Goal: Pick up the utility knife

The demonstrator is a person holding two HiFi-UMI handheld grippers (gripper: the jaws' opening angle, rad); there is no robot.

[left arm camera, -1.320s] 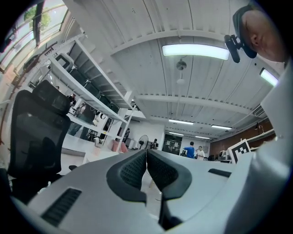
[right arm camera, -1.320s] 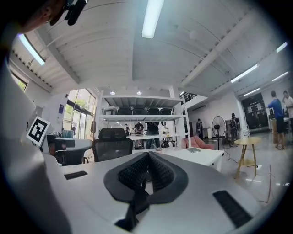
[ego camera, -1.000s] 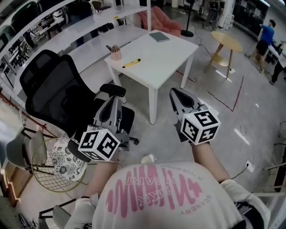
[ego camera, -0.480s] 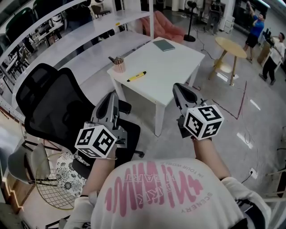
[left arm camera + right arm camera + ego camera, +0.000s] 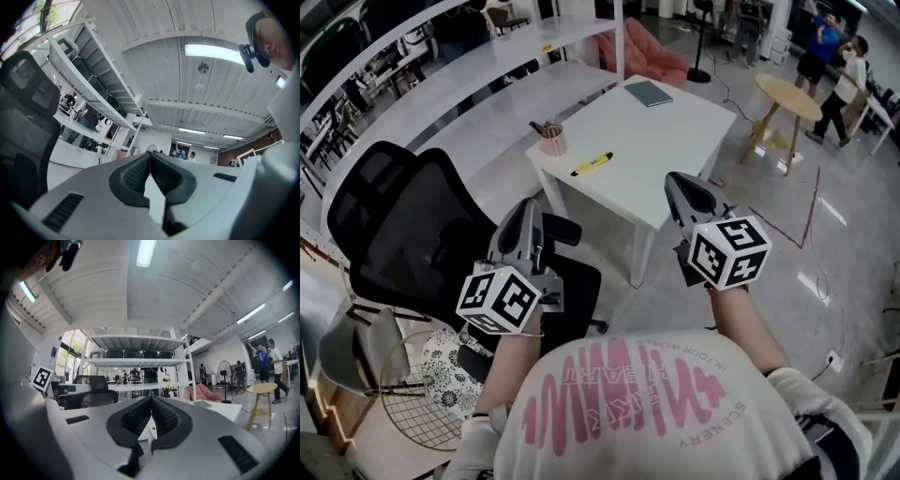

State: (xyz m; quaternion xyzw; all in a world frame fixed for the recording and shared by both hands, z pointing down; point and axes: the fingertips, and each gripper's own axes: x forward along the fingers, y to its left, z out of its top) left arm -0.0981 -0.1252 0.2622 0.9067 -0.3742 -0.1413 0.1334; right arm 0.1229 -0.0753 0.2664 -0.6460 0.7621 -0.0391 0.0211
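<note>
A small pinkish cup [image 5: 552,140] holds pens near the yellow utility knife [image 5: 592,164] on a white square table [image 5: 675,141]. The left gripper [image 5: 150,156] and right gripper [image 5: 151,400] are pinched closed, empty.

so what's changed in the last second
The person has stepped closer to the white table, carrying the left hand-held gripper and right hand-held gripper forward. Nothing taken hold of: both stay shut and empty. The yellow utility knife lies untouched on the table.
</note>
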